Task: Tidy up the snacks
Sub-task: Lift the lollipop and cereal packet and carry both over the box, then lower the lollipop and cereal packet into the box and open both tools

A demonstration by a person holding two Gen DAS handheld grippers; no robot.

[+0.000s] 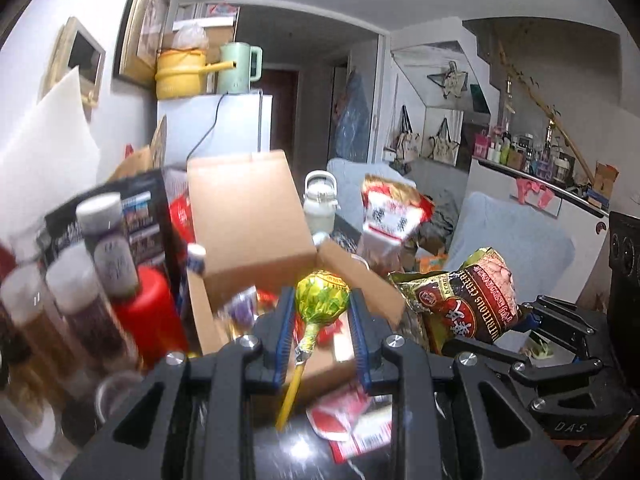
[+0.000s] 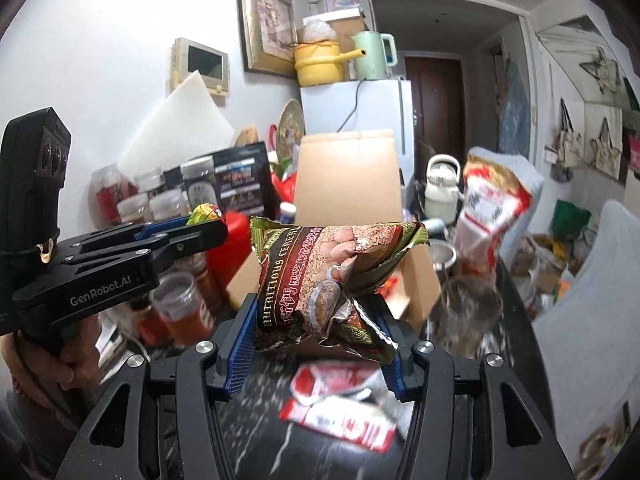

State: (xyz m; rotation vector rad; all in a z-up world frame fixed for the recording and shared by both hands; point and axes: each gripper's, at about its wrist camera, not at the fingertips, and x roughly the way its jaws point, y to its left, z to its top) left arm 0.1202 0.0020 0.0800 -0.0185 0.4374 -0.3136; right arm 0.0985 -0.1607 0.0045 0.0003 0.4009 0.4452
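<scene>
A: Where are your hands?
B: Your left gripper (image 1: 322, 326) is level, fingers clamped on a green-wrapped lollipop (image 1: 322, 300) above the open cardboard box (image 1: 248, 216).
A: And the right?
B: Your right gripper (image 2: 320, 340) grips a crumpled green-and-red cereal packet (image 2: 332, 272), just beside the box's rim, over the dark marbled desk (image 2: 256, 432).

snacks up over the open box
lollipop (image 1: 322, 299) in yellow-green foil, stick angled down, pinched above the cardboard box (image 1: 256, 220), flaps up. crumpled green-and-maroon cereal packet (image 2: 328, 276) held lengthwise in front of the box; a red-and-white packet (image 2: 340, 412) lies flat on the dark counter.
</scene>
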